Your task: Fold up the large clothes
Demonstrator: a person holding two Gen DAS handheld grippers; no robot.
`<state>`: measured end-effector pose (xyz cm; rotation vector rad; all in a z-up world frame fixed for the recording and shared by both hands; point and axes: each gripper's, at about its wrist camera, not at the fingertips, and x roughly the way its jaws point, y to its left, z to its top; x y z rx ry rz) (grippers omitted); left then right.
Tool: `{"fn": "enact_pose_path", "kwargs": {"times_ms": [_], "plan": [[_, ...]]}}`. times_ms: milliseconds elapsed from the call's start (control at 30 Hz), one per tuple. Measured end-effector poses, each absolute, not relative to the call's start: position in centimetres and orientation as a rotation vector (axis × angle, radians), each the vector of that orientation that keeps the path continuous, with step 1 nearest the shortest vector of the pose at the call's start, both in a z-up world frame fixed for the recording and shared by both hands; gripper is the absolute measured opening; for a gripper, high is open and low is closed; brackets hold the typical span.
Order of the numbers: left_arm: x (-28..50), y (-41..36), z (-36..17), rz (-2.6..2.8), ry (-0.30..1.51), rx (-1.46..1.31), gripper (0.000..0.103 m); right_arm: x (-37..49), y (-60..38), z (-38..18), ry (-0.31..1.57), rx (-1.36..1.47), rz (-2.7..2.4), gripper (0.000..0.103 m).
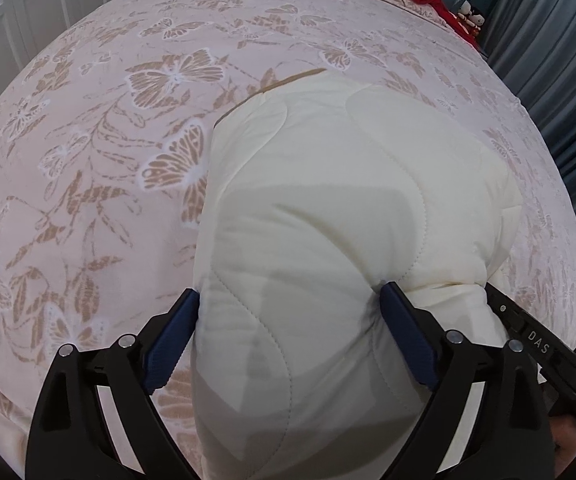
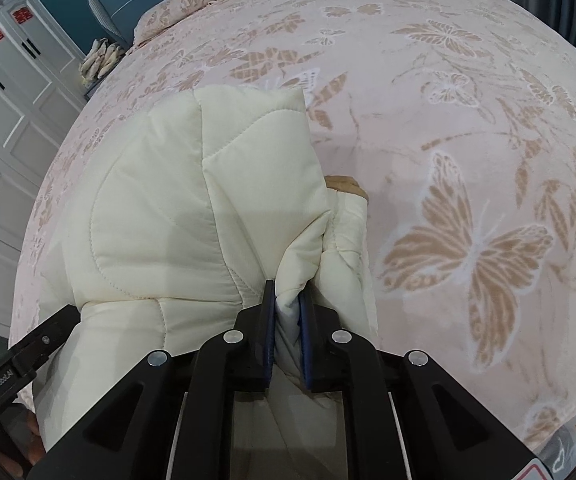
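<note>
Blue pads of the left gripper are standing wide around the cream quilted jacket on the bedspread, while the right gripper is pinching a fold, best released once flat.

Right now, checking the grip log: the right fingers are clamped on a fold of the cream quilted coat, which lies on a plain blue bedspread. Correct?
Not quite. The right fingers do clamp the cream quilted coat, but the bedspread is pink with tan butterflies, as the right wrist view shows.

I read "DAS" on my right claw, seen from the left camera. "GenRoboAI" runs along my left claw. Red double-happiness signs sit on the wardrobe.
</note>
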<state>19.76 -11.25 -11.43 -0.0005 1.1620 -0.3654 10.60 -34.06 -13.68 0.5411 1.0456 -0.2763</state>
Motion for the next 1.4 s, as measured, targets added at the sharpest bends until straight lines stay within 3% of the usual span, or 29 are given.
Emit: {"fn": "enact_pose_path", "kwargs": {"times_ms": [267,600,700,800,900,933,967,1400], "plan": [[20.0,-11.1,-13.2,-0.353,1.164,-0.034,0.097,10.8,-34.6,-14.6,1.03,0.575,-0.254,0.009],[19.3,-11.3,-13.2,-0.33,1.106,-0.007,0.098,10.5,-34.7,-14.6,0.982,0.572,-0.255,0.011],[18.7,-11.4,-12.4,-0.327,1.078,0.034,0.098,9.6,-34.9,-13.6,0.955,0.598,-0.272,0.018],[18.3,-11.0,-11.3,-0.325,1.071,0.052,0.098,8.5,-35.1,-12.5,0.94,0.631,-0.306,0.033],[18.3,-10.0,-10.6,-0.317,1.11,-0.003,0.098,7.6,-34.7,-11.5,0.943,0.589,-0.35,0.057],[18.3,-9.7,-10.5,-0.314,1.121,-0.02,0.098,7.3,-34.6,-11.2,0.952,0.559,-0.39,0.071],[18.3,-9.3,-10.3,-0.31,1.135,-0.043,0.098,7.0,-34.6,-11.0,0.952,0.54,-0.414,0.074],[18.3,-7.6,-10.8,-0.318,1.186,-0.134,0.098,6.1,-35.9,-13.1,0.991,0.737,-0.318,0.075]]}}
